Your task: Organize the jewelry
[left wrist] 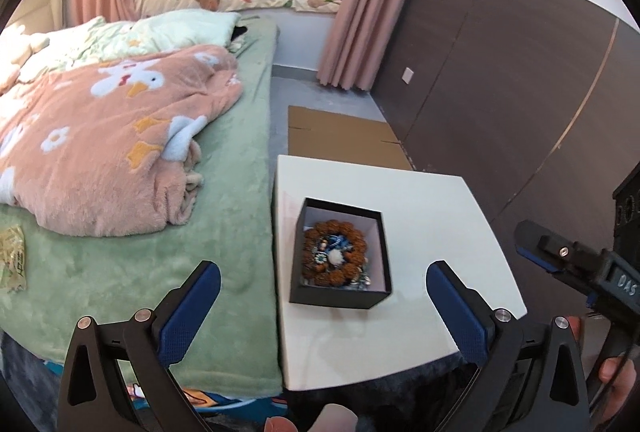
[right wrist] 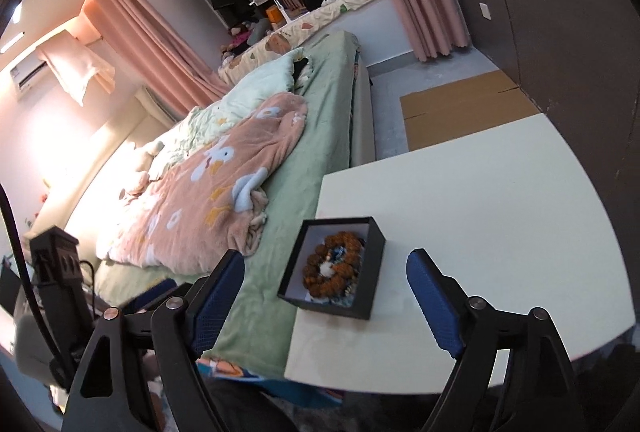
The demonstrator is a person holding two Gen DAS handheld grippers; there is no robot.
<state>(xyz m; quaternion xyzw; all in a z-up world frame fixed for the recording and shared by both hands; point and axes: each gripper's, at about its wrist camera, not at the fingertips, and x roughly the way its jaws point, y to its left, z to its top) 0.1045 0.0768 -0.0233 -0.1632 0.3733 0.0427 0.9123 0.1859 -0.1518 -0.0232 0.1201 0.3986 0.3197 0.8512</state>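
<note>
A small black open box (left wrist: pixel 340 298) stands on a white table (left wrist: pixel 432 216), near its left edge. Inside lies a brown bead bracelet (left wrist: pixel 352 272) around blue and white trinkets. My left gripper (left wrist: pixel 323 274) is open and empty, held above and in front of the box. The box (right wrist: pixel 374 272) and the bracelet (right wrist: pixel 320 282) also show in the right wrist view on the table (right wrist: pixel 500 212). My right gripper (right wrist: pixel 325 264) is open and empty, above the box's near side. Its body shows at the right edge of the left wrist view.
A bed with a green sheet (left wrist: pixel 140 264) and a pink duck-print blanket (left wrist: pixel 108 152) runs along the table's left side. Flat cardboard (left wrist: pixel 340 136) lies on the floor beyond the table. A dark panelled wall (left wrist: pixel 520 92) stands to the right.
</note>
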